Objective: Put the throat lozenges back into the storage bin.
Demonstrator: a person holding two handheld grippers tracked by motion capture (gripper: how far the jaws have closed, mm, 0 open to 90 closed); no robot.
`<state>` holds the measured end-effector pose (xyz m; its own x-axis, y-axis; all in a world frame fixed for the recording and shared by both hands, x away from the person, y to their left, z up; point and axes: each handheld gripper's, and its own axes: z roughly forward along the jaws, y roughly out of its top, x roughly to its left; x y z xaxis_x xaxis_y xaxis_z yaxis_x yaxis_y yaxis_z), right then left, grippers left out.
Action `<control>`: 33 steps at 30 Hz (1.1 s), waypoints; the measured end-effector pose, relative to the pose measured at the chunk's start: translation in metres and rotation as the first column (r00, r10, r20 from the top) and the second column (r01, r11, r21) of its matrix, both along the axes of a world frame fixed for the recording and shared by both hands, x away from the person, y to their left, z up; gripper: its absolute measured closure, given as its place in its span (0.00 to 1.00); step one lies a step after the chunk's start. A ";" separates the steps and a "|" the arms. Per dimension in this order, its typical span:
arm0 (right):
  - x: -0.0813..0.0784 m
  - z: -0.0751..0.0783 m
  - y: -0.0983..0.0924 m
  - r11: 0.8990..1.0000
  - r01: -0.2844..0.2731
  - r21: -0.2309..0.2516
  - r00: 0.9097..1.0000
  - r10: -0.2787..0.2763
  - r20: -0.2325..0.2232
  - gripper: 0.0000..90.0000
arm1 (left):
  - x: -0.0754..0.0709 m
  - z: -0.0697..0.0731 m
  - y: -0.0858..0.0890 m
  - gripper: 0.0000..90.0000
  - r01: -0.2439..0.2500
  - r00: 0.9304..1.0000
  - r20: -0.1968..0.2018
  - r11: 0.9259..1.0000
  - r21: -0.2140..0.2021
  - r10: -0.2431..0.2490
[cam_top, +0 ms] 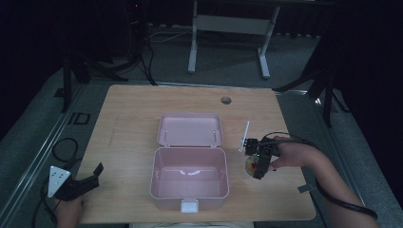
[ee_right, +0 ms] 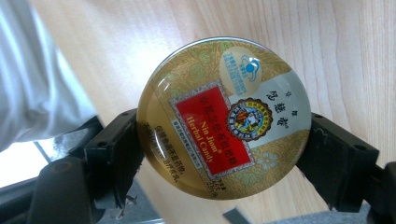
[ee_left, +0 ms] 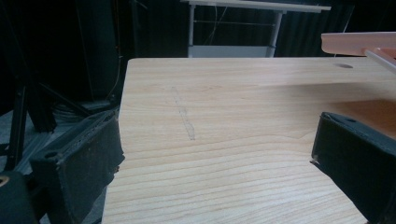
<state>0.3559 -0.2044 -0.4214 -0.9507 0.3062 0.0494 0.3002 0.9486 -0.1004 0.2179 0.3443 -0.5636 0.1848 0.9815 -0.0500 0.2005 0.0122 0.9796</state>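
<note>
Right gripper point(ee_right: 224, 154) clamps a round candy tin point(ee_right: 224, 119), its lower rim cut off; left gripper point(ee_left: 219, 154) gapes empty above the worktop point(ee_left: 224, 93); pink box point(cam_top: 190, 178) between them, its corner cropped.

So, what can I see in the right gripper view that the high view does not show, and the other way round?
Right gripper view alone: the printing on the round candy tin, a red panel reading "Nin Jiom Herbal Candy" with a gold pattern, and the two black jaws pressed against its opposite edges.

High view alone: the open pink box with its lid laid back, the left hand-held gripper open at the table's near left corner, and the floor and another table's legs behind.

Both: the tin held by the right hand-held gripper above the wooden table.
</note>
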 end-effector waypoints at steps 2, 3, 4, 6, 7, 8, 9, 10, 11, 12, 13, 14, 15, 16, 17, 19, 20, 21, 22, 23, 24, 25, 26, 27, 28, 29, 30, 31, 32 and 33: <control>-0.002 0.010 -0.001 1.000 -0.001 0.002 1.000 0.001 0.006 0.22 | 0.000 0.000 0.000 0.03 0.000 1.000 -0.001 1.000 0.001 0.000; -0.003 0.014 -0.002 1.000 0.000 -0.001 1.000 0.000 0.014 0.22 | 0.000 0.000 0.000 0.03 0.000 1.000 0.000 1.000 0.001 0.000; -0.004 0.019 -0.002 1.000 -0.005 -0.005 1.000 0.005 0.026 0.22 | 0.000 0.000 0.000 0.03 0.000 1.000 -0.001 1.000 0.002 0.000; -0.006 0.029 -0.001 1.000 -0.003 0.004 0.999 0.002 0.043 0.22 | 0.000 0.000 0.000 0.03 0.000 1.000 -0.001 1.000 0.002 0.000; -0.007 0.033 -0.001 1.000 0.004 0.010 0.999 -0.005 0.043 0.22 | 0.000 0.000 0.000 0.03 -0.001 1.000 -0.001 1.000 0.001 0.001; -0.007 0.036 0.000 1.000 0.001 0.014 0.999 -0.002 0.046 0.22 | 0.000 0.000 0.000 0.03 -0.001 1.000 -0.002 1.000 0.000 0.001; -0.008 0.039 0.001 1.000 -0.003 0.015 0.999 0.002 0.051 0.22 | 0.000 0.000 0.000 0.03 -0.001 1.000 -0.002 1.000 -0.001 0.001; -0.009 0.041 0.003 1.000 -0.007 0.018 0.999 0.006 0.052 0.22 | 0.000 0.000 0.000 0.03 -0.001 1.000 -0.002 1.000 -0.001 0.001; -0.010 0.043 0.004 1.000 -0.014 0.018 0.998 0.013 0.056 0.22 | 0.000 0.000 0.000 0.03 -0.001 1.000 -0.002 1.000 -0.001 0.001; -0.011 0.045 0.006 1.000 -0.018 0.021 0.998 0.016 0.059 0.22 | 0.000 0.000 0.000 0.03 -0.001 1.000 -0.002 1.000 -0.001 0.001; -0.012 0.047 0.009 0.999 -0.026 0.030 0.998 0.024 0.057 0.22 | 0.000 0.000 0.000 0.03 -0.001 1.000 -0.003 1.000 -0.001 0.001; -0.013 0.048 0.010 0.999 -0.031 0.035 0.998 0.029 0.058 0.22 | 0.000 0.000 0.000 0.03 -0.001 1.000 -0.003 1.000 -0.001 0.001; -0.013 0.049 0.013 0.998 -0.044 0.045 0.997 0.041 0.059 0.22 | 0.000 0.000 0.000 0.03 -0.001 1.000 -0.002 1.000 -0.002 0.001; -0.014 0.050 0.016 0.998 -0.045 0.047 0.998 0.043 0.056 0.22 | 0.000 0.000 0.000 0.03 -0.001 1.000 -0.003 1.000 -0.003 0.001; -0.015 0.050 0.019 0.997 -0.054 0.051 0.997 0.052 0.054 0.22 | 0.000 0.000 0.000 0.03 -0.001 1.000 -0.003 1.000 -0.003 0.001; -0.016 0.051 0.022 0.996 -0.064 0.057 0.997 0.061 0.053 0.22 | 0.000 0.000 0.000 0.03 -0.001 1.000 -0.003 1.000 -0.004 0.001; -0.016 0.051 0.026 0.996 -0.068 0.058 0.997 0.065 0.050 0.22 | 0.000 0.000 0.000 0.03 -0.001 1.000 -0.003 1.000 -0.004 0.001; -0.017 0.053 0.034 0.994 -0.091 0.066 0.995 0.088 0.052 0.22 | 0.000 0.000 0.000 0.03 -0.001 1.000 -0.002 1.000 -0.005 0.001; -0.017 0.054 0.038 0.993 -0.098 0.070 0.994 0.094 0.050 0.22 | 0.000 0.000 0.000 0.03 -0.001 1.000 -0.002 1.000 -0.004 0.001; -0.018 0.056 0.042 0.992 -0.107 0.074 0.993 0.103 0.053 0.22 | 0.000 0.000 0.000 0.03 0.000 1.000 -0.003 1.000 -0.003 0.000; -0.018 0.057 0.047 0.990 -0.116 0.080 0.992 0.112 0.054 0.22 | 0.000 0.000 0.000 0.03 0.000 1.000 -0.003 1.000 -0.004 0.000; -0.018 0.058 0.051 0.988 -0.126 0.085 0.991 0.122 0.054 0.22 | 0.000 0.000 0.000 0.03 0.001 1.000 -0.003 1.000 -0.004 -0.001; -0.019 0.058 0.056 0.986 -0.139 0.092 0.989 0.134 0.054 0.22 | 0.000 0.000 0.000 0.03 0.001 1.000 -0.002 1.000 -0.005 -0.001; -0.020 0.059 0.061 0.985 -0.148 0.093 0.988 0.143 0.052 0.22 | 0.000 0.000 0.001 0.03 0.001 1.000 -0.003 1.000 -0.005 -0.001; -0.020 0.059 0.066 0.982 -0.162 0.093 0.986 0.158 0.052 0.22 | 0.000 0.000 0.001 0.03 0.002 1.000 -0.003 1.000 -0.006 -0.002; -0.022 0.059 0.072 0.980 -0.176 0.094 0.984 0.171 0.053 0.22 | 0.000 0.000 0.001 0.03 0.002 1.000 -0.003 1.000 -0.008 -0.002; -0.023 0.058 0.077 0.977 -0.188 0.103 0.982 0.183 0.050 0.22 | 0.000 0.000 0.001 0.03 0.002 1.000 -0.002 1.000 -0.009 -0.002; -0.024 0.058 0.082 0.974 -0.200 0.107 0.980 0.195 0.048 0.22 | 0.000 0.000 0.001 0.03 0.003 1.000 -0.002 1.000 -0.009 -0.003; -0.024 0.058 0.082 0.974 -0.200 0.107 0.980 0.195 0.048 0.22 | 0.000 0.000 0.001 0.03 0.003 1.000 -0.002 1.000 -0.009 -0.003; -0.025 0.057 0.088 0.971 -0.214 0.108 0.977 0.210 0.047 0.22 | 0.000 0.000 0.001 0.03 0.003 1.000 -0.003 1.000 -0.010 -0.003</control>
<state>0.3313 -0.1168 -0.3640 -0.9951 0.0917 0.0371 0.0924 0.9956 0.0166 0.2182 0.3452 -0.5636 0.1881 0.9803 -0.0604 0.2031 0.0214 0.9789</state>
